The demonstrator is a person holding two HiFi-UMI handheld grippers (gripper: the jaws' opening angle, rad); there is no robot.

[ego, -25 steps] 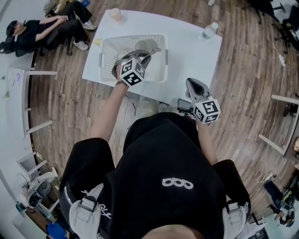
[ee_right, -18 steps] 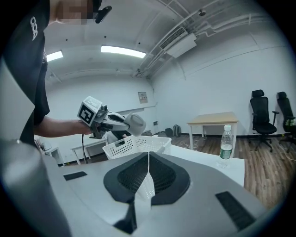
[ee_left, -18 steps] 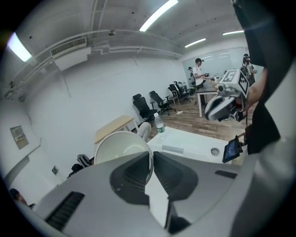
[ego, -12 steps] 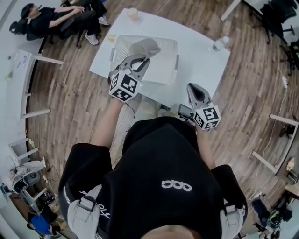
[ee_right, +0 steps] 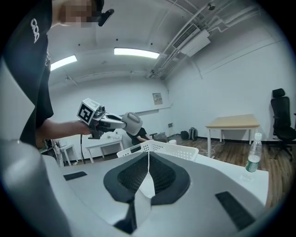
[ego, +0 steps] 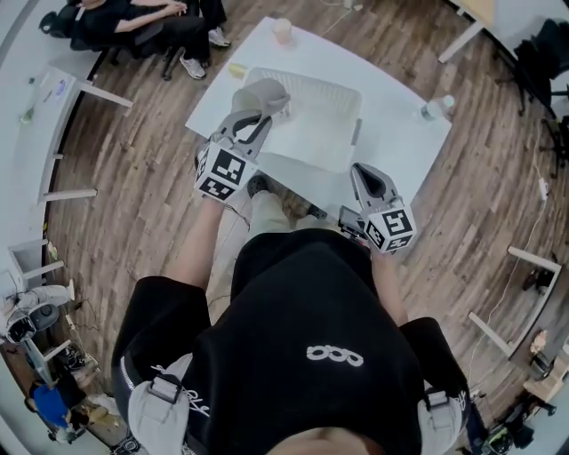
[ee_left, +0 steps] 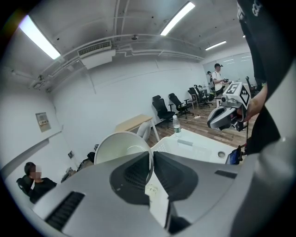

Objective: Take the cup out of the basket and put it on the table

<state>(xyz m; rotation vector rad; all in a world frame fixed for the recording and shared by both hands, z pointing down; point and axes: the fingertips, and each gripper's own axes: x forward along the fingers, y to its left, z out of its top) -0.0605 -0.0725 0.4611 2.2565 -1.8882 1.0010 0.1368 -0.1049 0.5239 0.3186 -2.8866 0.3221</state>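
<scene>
- Cup (ego: 263, 92), pale grey: hangs in the air, tipped sideways, over the near left corner of the basket (ego: 354, 133); sits clear above the basket rim in the right gripper view, touching neither basket nor table (ego: 404, 147).
- Gripped at the lip by the left gripper (ego: 260, 114): one jaw inside the mouth, one outside, with only the thin cup wall in the narrow gap between them.
- Mouth of the cup turned back toward the left gripper's camera, pale inside showing.
- Basket: white, perforated, standing on the white table, just below and beyond the cup.
- Right gripper (ego: 363, 171): jaws pressed together with nothing between them; hovers at the table's near edge, just right of the basket, well apart from the cup, pointing across the tabletop.
- Water bottle (ego: 433, 108): upright near the table's far right corner, apart from the basket.
- Small pinkish container (ego: 283, 31): at the far left corner; small yellow thing (ego: 236, 69) on the table close by.
- Beyond the table, on the wooden floor (ego: 142, 178): seated person (ego: 133, 13) in dark clothes.
</scene>
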